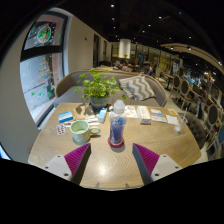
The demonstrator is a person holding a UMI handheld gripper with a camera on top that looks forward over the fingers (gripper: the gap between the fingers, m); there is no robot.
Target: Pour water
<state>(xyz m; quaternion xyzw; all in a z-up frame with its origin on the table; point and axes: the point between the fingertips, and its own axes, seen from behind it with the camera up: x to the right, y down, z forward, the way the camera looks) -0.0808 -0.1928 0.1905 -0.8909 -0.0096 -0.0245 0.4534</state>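
A clear water bottle [118, 123] with a blue label and white cap stands upright on a red coaster [117, 146] in the middle of a round wooden table [112, 168]. A pale green mug [80, 131] sits to its left. My gripper [112, 160] is open, its two magenta pads [77, 158] spread wide on either side, with bare tabletop between them. The bottle stands just ahead of the fingers, roughly centred between them and apart from both.
A leafy potted plant [100, 88] stands behind the bottle. Booklets and cards [150, 115] lie across the far half of the table, some [66, 120] near the mug. A cushioned bench [140, 86] and café seating lie beyond.
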